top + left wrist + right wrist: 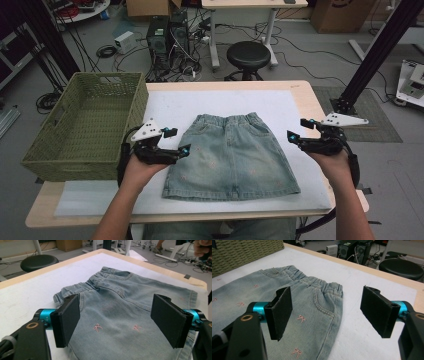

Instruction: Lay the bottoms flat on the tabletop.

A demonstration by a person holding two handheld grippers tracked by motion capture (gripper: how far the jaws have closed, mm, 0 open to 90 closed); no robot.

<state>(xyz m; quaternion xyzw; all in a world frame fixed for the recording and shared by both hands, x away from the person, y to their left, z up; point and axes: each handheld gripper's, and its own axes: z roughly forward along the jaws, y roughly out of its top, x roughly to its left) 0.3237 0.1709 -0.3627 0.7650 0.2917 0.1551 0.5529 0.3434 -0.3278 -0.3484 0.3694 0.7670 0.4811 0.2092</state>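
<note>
Forearms enter from the near edge in the high view, each hand carrying a gripper: the left gripper (pixel 173 141) beside the skirt's left side, the right gripper (pixel 298 129) just off its right side, both raised clear of the cloth. Both stand with jaws spread wide and nothing between the pads (pixel 67 322), as each gripper view confirms. A denim skirt (pixel 231 155) lies flat and smoothed in the middle of the white mat (pixel 305 107), waistband away from the person, hem toward them; a woven basket (pixel 87 125) sits at the left, well apart from it. Judged as material, the skirt is soft and limp, light to moderate in weight, not fragile and not slippery; lifted at one point it would sag and fold. The gathered elastic waistband (pixel 325 286) and the stitched side seams offer the thickest, firmest purchase, so a pinch at the two waist corners, or at one side seam top and bottom, should carry it best. Whether the pocket edge (pixel 322 303) is a true opening is hard to tell. Thin single layers mid-panel may slip from the pads.
</note>
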